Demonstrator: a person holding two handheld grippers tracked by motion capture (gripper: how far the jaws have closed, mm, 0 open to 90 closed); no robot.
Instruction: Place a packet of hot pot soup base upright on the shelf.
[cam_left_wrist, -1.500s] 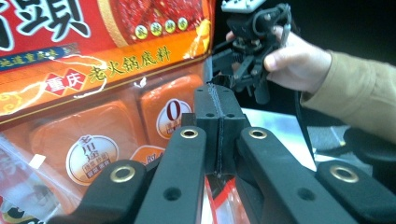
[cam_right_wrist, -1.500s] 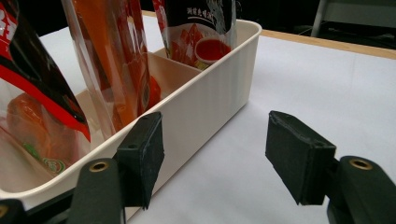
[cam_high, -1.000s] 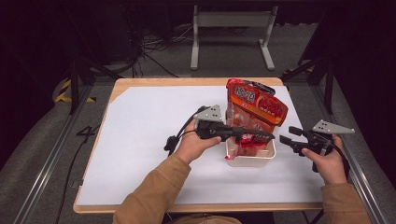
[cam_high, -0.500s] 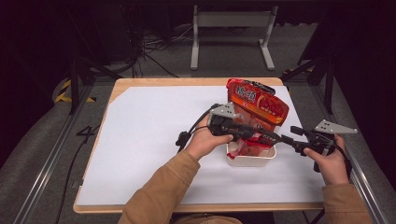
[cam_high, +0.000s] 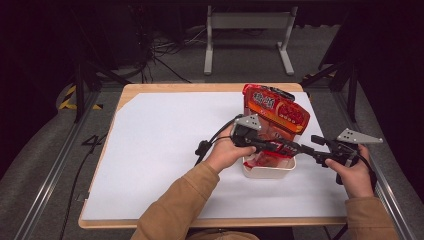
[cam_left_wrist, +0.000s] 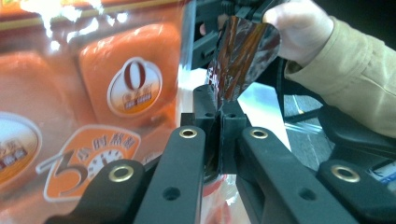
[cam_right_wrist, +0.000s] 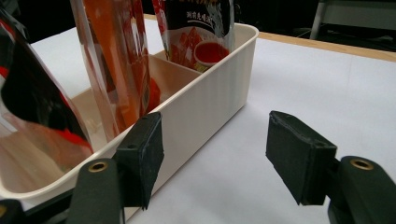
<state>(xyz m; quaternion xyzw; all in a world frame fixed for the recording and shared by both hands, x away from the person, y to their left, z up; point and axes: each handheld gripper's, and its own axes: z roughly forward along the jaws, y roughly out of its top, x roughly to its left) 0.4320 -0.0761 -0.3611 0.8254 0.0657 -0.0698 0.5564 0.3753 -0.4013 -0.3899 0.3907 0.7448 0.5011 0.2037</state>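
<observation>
Orange and glossy, the pouches (cam_high: 275, 112) stood upright in the white bin (cam_high: 269, 170), toward three o'clock on the white table sheet (cam_high: 160, 150). Left gripper (cam_high: 292, 147) over the bin, jaws just closing, now pinched together on a dark foil pouch edge (cam_left_wrist: 243, 56); large orange pouch (cam_left_wrist: 93, 93) pressed close at its nine o'clock. Right gripper (cam_high: 316, 151) just beside the bin at three o'clock, jaws apart, clamped on nothing; left pad (cam_right_wrist: 142, 156) against the bin's outer wall (cam_right_wrist: 210, 102), right pad (cam_right_wrist: 299, 154) above bare sheet. At least three pouches counted in one bin; two grippers, two hands.
</observation>
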